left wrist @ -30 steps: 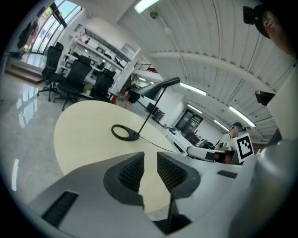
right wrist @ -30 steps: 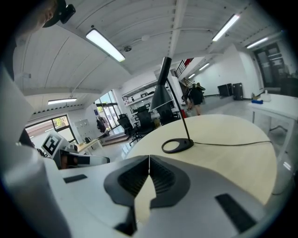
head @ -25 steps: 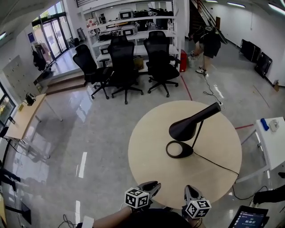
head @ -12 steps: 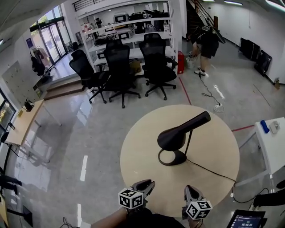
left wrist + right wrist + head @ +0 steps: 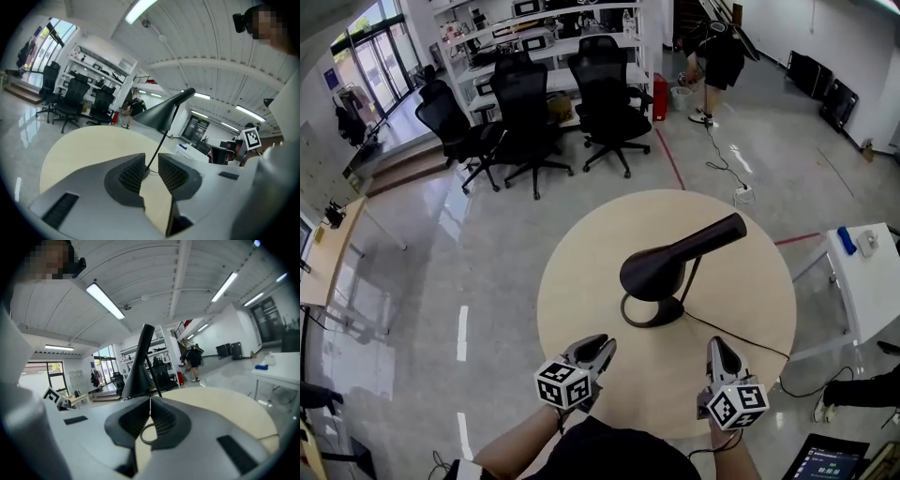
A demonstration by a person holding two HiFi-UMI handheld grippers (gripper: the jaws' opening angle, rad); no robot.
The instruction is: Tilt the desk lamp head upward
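One round pale-wood table point(image 5: 572, 281) stands on a glossy grey floor point(image 5: 487, 244). Black office chairs point(image 5: 605, 103) and white shelving point(image 5: 548, 19) lie beyond its far side, and a white side table point(image 5: 872, 281) is to its right. The black desk lamp point(image 5: 661, 267) stands near the table's centre. Its conical head's long axis runs from the wide mouth, low and toward the near left, up to the narrow tail at far right. Over the near edge, the left gripper point(image 5: 598, 349) and right gripper point(image 5: 715, 349) have their jaws drawn together, gripping nothing.

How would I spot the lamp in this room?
Find the round pale table near the black office chairs. The desk lamp is the only thing standing on it: all black, with a ring base, thin stem and long cone head.
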